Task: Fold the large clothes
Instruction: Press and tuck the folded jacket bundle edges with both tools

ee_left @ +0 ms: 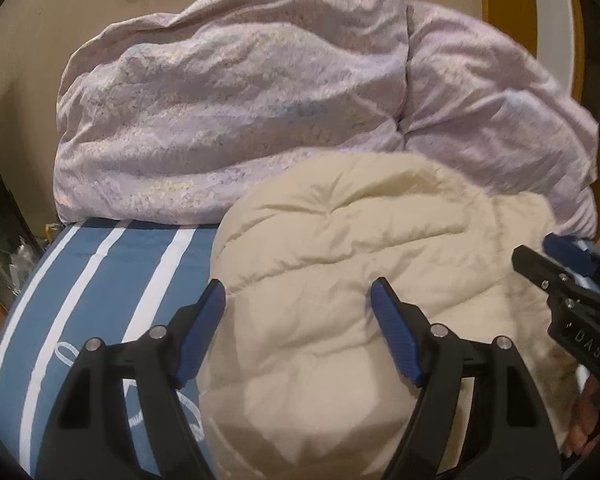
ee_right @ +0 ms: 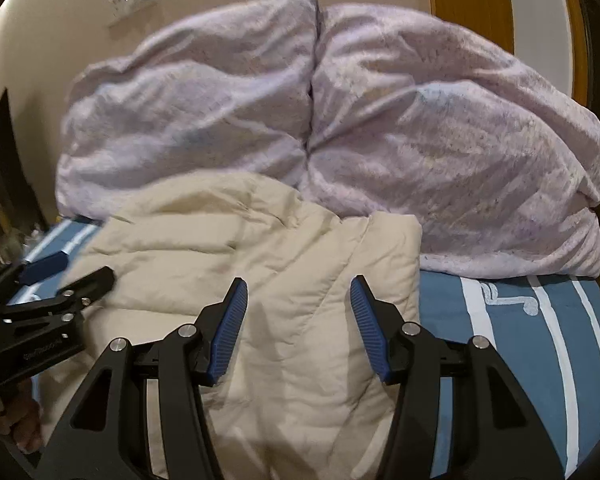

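A cream quilted padded garment [ee_left: 340,280] lies bunched on the bed; in the right wrist view [ee_right: 260,264] it spreads from the left to a folded edge at the right. My left gripper [ee_left: 298,292] is open and empty, its jaws wide apart just above the garment's left part. My right gripper [ee_right: 298,286] is open and empty over the garment's right part. The right gripper shows at the right edge of the left wrist view [ee_left: 548,256], and the left gripper at the left edge of the right wrist view [ee_right: 72,270].
A blue bedsheet with white stripes [ee_left: 100,288] [ee_right: 520,340] covers the bed. A large crumpled lilac duvet [ee_left: 240,112] [ee_right: 420,140] is piled behind the garment against a beige wall. Clutter sits on the floor at the left [ee_left: 4,264]. A yellow door frame [ee_right: 468,4] is at the back right.
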Tool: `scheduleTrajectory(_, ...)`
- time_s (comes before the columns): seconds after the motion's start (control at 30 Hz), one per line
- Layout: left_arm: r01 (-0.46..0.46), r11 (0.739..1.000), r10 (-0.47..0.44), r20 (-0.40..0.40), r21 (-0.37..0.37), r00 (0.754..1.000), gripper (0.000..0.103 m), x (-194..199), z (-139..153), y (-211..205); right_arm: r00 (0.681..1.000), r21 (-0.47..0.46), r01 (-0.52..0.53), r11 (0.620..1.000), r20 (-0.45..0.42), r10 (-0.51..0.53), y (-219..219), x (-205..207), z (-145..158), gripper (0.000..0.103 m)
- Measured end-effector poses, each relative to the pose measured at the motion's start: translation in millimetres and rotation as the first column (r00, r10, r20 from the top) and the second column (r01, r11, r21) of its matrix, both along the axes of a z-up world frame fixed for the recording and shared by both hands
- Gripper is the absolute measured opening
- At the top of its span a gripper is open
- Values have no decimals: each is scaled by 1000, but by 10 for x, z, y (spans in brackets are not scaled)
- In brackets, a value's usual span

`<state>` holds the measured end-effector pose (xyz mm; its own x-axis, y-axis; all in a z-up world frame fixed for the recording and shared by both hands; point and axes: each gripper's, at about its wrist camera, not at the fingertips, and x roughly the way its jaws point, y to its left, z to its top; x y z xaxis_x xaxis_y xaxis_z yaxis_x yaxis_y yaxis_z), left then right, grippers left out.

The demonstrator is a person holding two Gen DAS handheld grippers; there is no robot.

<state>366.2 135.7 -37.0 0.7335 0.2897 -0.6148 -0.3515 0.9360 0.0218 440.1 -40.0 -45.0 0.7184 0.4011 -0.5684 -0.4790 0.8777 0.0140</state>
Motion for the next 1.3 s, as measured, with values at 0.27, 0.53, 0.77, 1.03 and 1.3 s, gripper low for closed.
scheduleTrajectory(0.27, 37, 999, -37, 2, -3, 999, 86, 82, -234, 51, 997, 24, 7, 1000, -77, -5, -78, 134, -329, 56)
scheduleTrajectory(0.53, 57, 998, -56, 8, -26, 998, 90, 150, -363, 99, 995, 54, 17, 998, -104, -11, -101, 137, -396, 56)
scheduleTrajectory(0.77, 59, 998, -59, 5, -30, 998, 91, 174, -411, 106, 993, 48, 22, 999, -115, -16, -100, 160, -415, 56)
scheduleTrajectory(1.03, 47, 998, -47, -4, -42, 999, 95, 200, -462, 121, 993, 41, 22, 999, -117, -17, -103, 175, -401, 57)
scheduleTrajectory(1.3, 27, 998, -28, -16, -60, 999, 101, 216, -482, 167, 993, 49, 20, 999, -118, -14, -111, 178, -403, 58)
